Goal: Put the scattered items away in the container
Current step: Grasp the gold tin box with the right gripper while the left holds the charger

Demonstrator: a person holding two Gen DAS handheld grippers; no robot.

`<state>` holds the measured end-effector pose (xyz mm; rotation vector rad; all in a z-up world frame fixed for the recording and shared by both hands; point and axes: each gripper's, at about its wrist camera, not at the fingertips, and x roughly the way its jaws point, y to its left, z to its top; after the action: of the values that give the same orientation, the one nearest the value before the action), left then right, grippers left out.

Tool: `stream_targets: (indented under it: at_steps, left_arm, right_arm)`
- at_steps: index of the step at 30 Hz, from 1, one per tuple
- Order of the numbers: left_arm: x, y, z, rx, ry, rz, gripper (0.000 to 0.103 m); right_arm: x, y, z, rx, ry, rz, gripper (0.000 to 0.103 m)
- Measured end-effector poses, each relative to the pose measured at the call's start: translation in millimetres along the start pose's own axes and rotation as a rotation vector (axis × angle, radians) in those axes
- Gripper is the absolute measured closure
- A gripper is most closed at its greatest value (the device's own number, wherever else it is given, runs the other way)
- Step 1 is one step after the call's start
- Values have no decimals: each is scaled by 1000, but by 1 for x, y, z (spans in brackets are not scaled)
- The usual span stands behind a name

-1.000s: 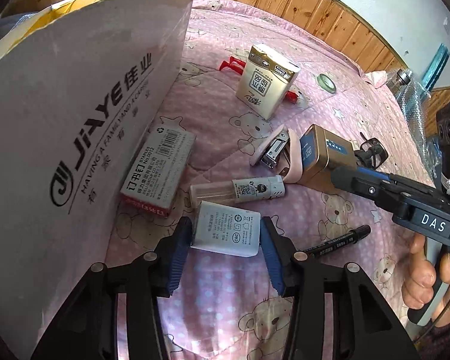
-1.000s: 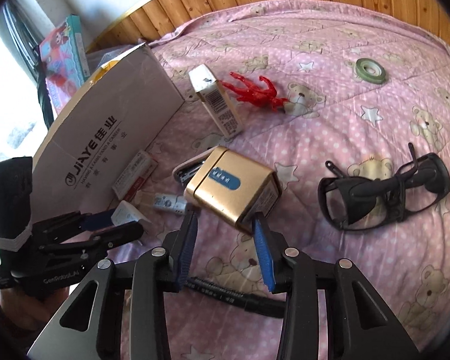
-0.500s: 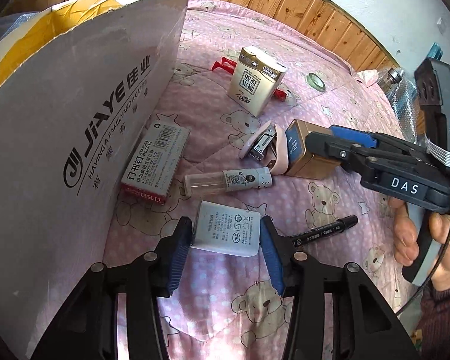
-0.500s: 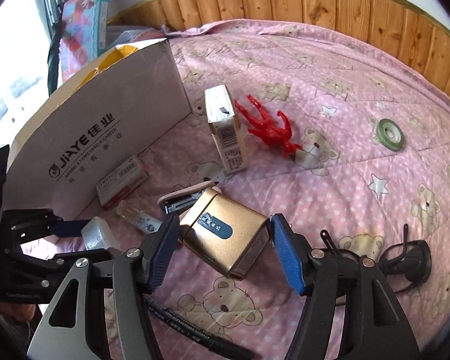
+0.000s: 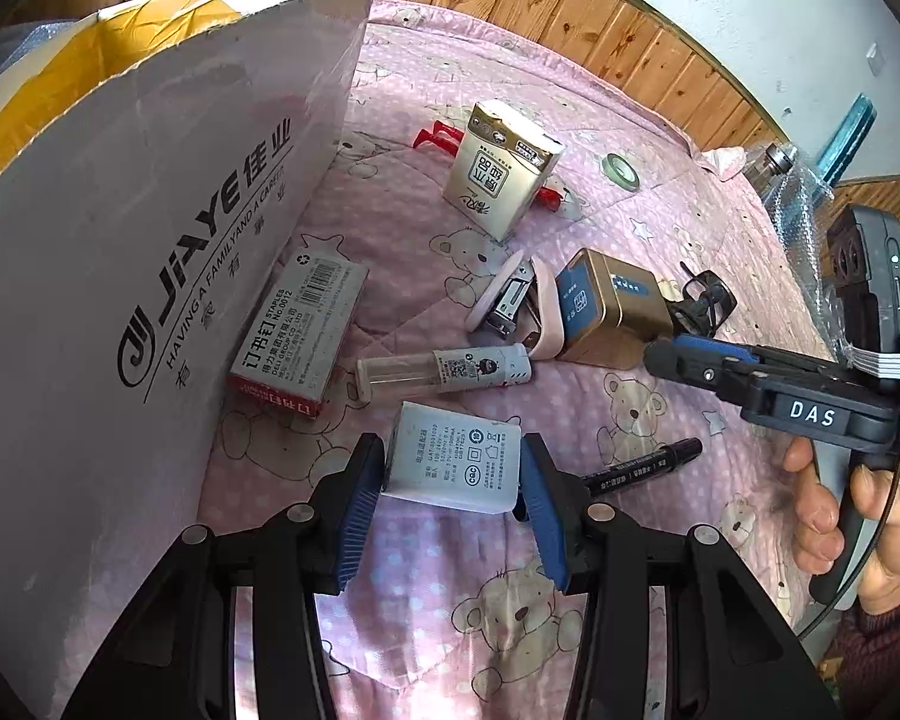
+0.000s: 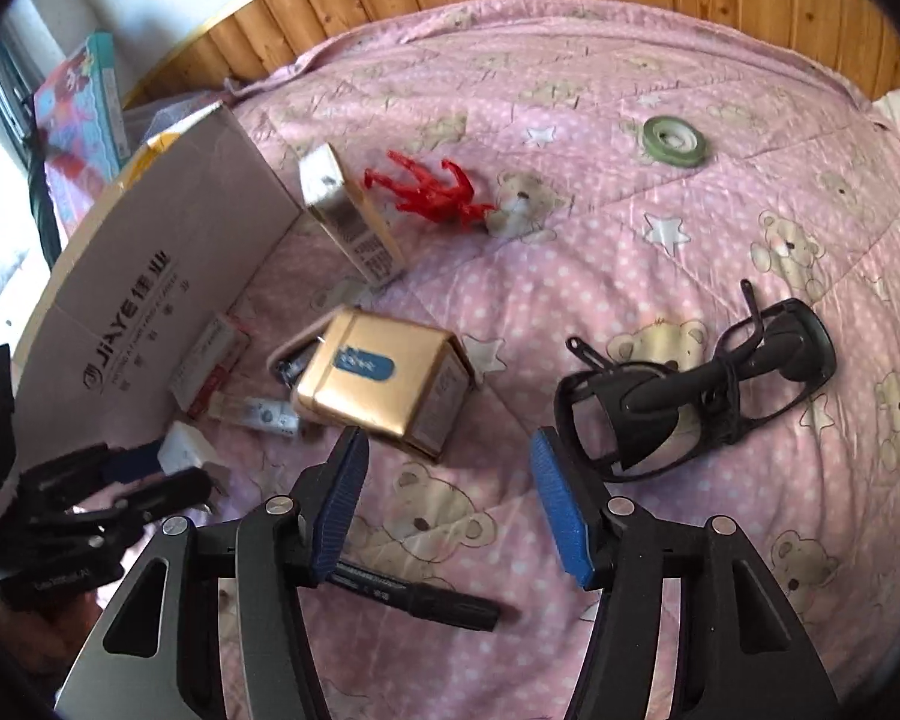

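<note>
Since a second ago, right gripper (image 6: 447, 495) has let go of gold box (image 6: 384, 381), spread empty near it; left gripper (image 5: 453, 474) stays clamped on charger (image 5: 453, 462), right of carton (image 5: 120, 276): binning pending

Pink bedspread (image 6: 660, 312) dotted white, printed with beige teddy bears and white stars. White cardboard box (image 5: 150, 252) with black lettering, yellow inside. Just beside the box, white staple packet (image 5: 297, 333) with red edge. Gold tin (image 6: 384, 381) with blue label, well apart from the box. Red plastic figure (image 6: 432, 189), green tape roll (image 6: 673, 141), black goggles (image 6: 702, 396), black marker (image 6: 414, 591), white charger (image 5: 453, 459). Blue pads (image 6: 561, 510) on black hand-held gripper (image 6: 447, 507).
</note>
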<state>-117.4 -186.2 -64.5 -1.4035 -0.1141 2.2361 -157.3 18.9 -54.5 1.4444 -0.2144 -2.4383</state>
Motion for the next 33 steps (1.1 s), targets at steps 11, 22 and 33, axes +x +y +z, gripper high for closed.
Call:
stream_targets:
  at_steps: [11,22,33]
  left_arm:
    - [0,1,0,-3,-1,-5,55]
    - [-8,-5,5,12,-25,-33,55]
    - [-45,-10,4,-10,-85,-44,55]
  right_arm:
    - [27,17,12,140,-50,-107,45]
    - [18,8,5,126,-78,-136,50]
    - [-30,31,-27,108,-100,-90,50]
